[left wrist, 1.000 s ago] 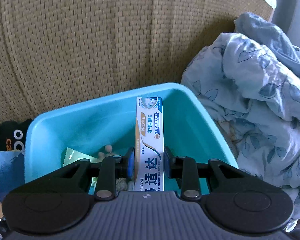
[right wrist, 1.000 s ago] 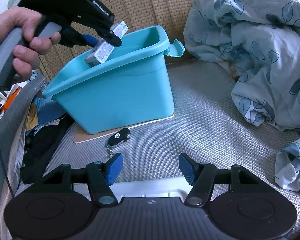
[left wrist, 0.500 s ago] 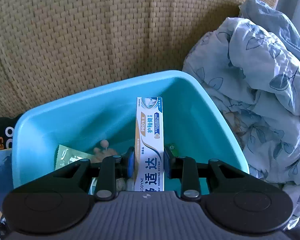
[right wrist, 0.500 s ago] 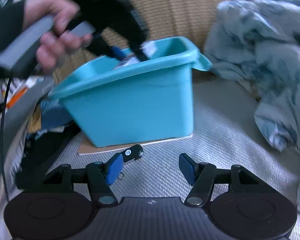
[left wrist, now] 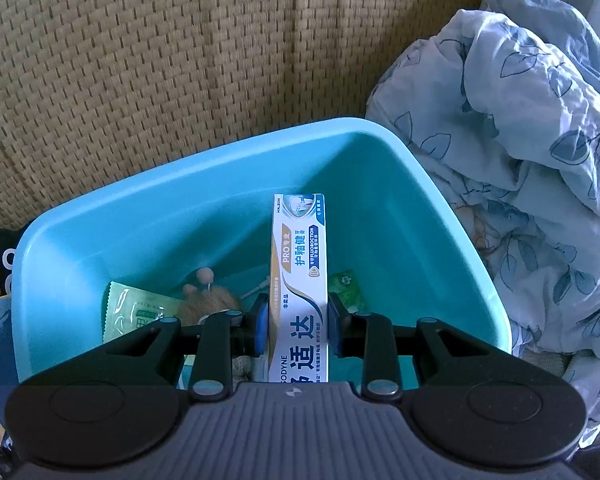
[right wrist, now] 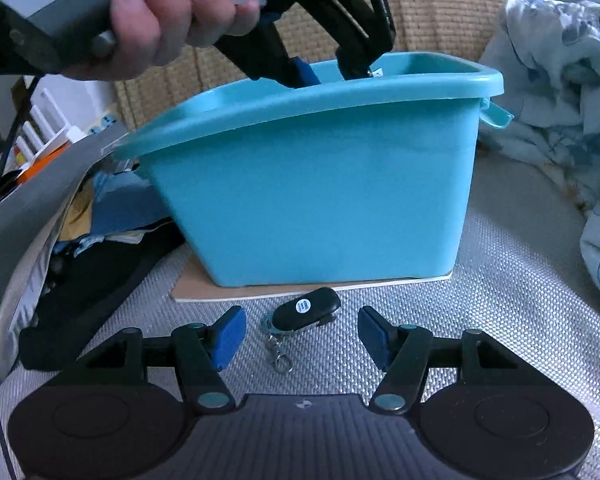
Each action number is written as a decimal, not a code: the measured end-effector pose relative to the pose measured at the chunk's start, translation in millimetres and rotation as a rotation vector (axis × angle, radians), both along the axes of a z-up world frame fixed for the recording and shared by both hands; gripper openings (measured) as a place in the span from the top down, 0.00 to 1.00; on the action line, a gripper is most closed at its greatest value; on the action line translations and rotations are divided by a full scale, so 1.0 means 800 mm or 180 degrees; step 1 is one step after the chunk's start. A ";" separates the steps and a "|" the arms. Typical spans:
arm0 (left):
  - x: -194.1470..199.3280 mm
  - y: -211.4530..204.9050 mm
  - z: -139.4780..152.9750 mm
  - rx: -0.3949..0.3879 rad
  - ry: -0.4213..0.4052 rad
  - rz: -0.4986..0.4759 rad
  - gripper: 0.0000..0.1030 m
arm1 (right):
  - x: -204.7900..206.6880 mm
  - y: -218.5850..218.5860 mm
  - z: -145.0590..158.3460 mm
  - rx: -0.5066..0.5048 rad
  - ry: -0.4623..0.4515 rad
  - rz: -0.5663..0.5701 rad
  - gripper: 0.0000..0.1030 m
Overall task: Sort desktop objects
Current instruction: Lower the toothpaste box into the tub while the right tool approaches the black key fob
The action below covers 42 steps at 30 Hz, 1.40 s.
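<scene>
Toothpaste box going into the turquoise plastic bin [left wrist: 452,216]

Left tool [left wrist: 299,330], clamped on the white toothpaste box [left wrist: 300,276], dips inside the bin; releasing comes next. Right tool [right wrist: 300,334], jaws apart, flanks the black key fob [right wrist: 305,313] just before the bin.

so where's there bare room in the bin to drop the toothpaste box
Inside the bin, the far half beyond the toothpaste box is bare. The near floor is crowded: green packet and plush toy left of the box, small green pack on its right.
</scene>
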<state>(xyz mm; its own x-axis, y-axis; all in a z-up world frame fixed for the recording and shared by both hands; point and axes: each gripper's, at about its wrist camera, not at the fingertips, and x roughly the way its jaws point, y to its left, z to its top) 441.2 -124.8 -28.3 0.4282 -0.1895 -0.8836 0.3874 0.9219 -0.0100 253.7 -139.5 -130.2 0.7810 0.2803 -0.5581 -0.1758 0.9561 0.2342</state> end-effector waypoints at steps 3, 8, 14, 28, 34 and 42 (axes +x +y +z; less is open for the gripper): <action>0.001 -0.001 -0.002 0.0008 0.0031 -0.0008 0.69 | 0.004 0.005 0.000 0.0016 0.0010 -0.0017 0.35; 0.002 -0.001 -0.004 0.0032 0.0055 -0.0024 0.69 | 0.009 0.009 0.000 0.0030 0.0010 -0.0104 0.35; 0.004 0.001 -0.006 0.0068 0.0105 -0.0027 0.69 | 0.021 0.012 -0.014 0.0019 0.0150 -0.0208 0.35; 0.007 0.007 -0.017 0.0146 0.0196 -0.0039 0.69 | 0.047 0.026 -0.028 0.0046 0.0358 -0.0379 0.35; 0.011 0.008 -0.024 0.0218 0.0263 -0.0050 0.69 | 0.056 0.035 -0.031 -0.0107 0.0335 -0.0378 0.35; 0.014 0.007 -0.027 0.0236 0.0287 -0.0050 0.67 | 0.056 0.032 -0.030 -0.0141 0.0353 -0.0418 0.45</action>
